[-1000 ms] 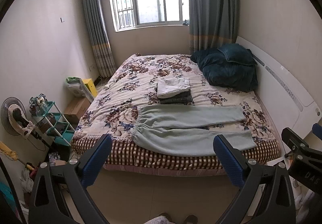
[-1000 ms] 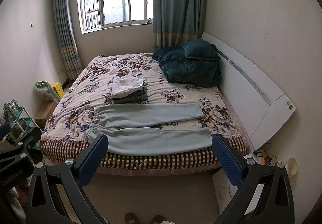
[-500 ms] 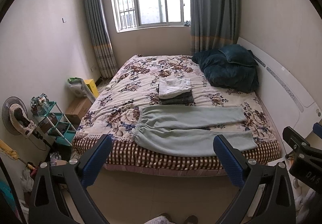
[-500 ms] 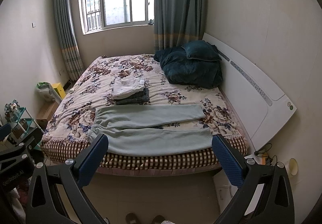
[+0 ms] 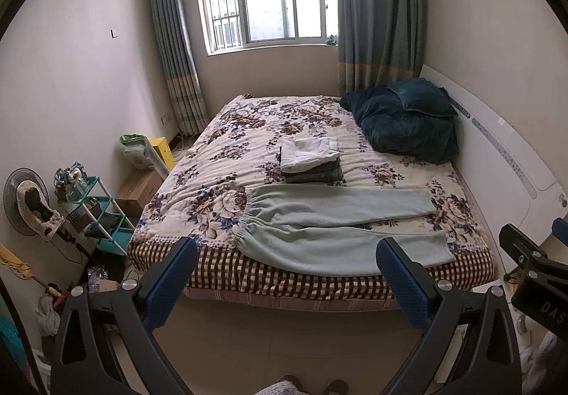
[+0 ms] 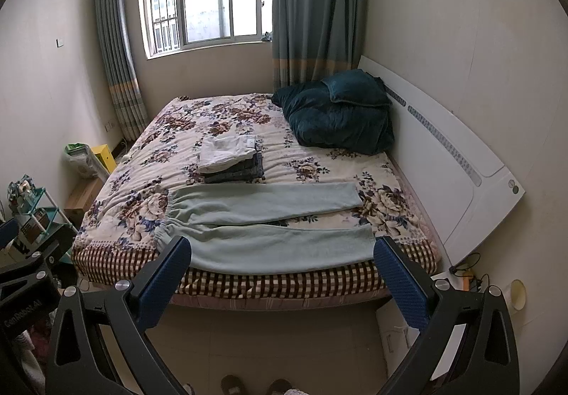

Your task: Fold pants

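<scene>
Pale green pants [image 5: 337, 224] lie flat along the near edge of the bed [image 5: 227, 263], waistband to the left, both legs stretched to the right; they also show in the right wrist view [image 6: 269, 217]. My left gripper [image 5: 287, 281] is open and empty, held over the floor short of the bed. My right gripper [image 6: 282, 279] is open and empty too, likewise in front of the bed edge. Neither touches the pants.
A stack of folded clothes [image 5: 310, 160] lies mid-bed behind the pants. A dark teal duvet [image 5: 404, 118] is piled by the white headboard [image 5: 511, 160] at right. A teal shelf [image 5: 96, 217], fan [image 5: 25, 199] and boxes stand at the left.
Both views have shifted slightly and the bed looks a little nearer. The pants and both grippers' openings are unchanged.
</scene>
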A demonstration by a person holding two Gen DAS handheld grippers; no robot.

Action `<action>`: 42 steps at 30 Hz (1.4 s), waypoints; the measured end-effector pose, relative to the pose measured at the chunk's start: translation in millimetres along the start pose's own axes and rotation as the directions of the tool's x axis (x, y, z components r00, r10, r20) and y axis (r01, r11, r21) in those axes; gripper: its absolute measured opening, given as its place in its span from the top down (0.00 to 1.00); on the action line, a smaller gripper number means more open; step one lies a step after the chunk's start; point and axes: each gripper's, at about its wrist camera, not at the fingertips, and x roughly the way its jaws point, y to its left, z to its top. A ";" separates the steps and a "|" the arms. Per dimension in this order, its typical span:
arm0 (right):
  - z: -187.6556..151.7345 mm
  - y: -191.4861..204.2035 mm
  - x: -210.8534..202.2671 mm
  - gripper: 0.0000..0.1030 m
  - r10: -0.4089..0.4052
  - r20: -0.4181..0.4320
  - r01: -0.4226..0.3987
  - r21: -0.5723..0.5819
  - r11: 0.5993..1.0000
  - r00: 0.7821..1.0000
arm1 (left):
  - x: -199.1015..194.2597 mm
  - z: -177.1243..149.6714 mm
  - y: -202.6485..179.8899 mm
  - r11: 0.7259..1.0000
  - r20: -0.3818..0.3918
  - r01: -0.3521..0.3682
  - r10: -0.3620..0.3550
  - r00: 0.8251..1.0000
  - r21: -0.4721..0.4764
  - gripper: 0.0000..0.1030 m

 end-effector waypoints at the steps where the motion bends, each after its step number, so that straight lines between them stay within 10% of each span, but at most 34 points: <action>1: -0.5 0.1 0.2 0.00 0.000 0.000 0.000 -0.002 1.000 1.000 | -0.5 -1.2 0.4 1.000 0.000 0.001 -0.001 1.000 -0.002 0.00; 17: 14.8 -34.9 75.5 0.00 0.020 -0.052 -0.017 0.050 0.999 0.998 | 66.2 7.7 -40.4 0.996 -0.069 -0.080 0.078 0.995 -0.030 0.00; 31: 52.4 -41.1 292.8 0.00 -0.067 -0.182 0.073 0.029 0.997 0.981 | 265.7 38.6 -62.8 0.995 -0.277 -0.094 0.080 0.957 -0.036 0.00; 42: 115.3 10.7 513.6 0.00 -0.109 -0.358 0.138 0.056 0.989 0.927 | 457.9 100.0 -62.1 1.000 -0.414 -0.001 0.005 0.910 0.009 0.00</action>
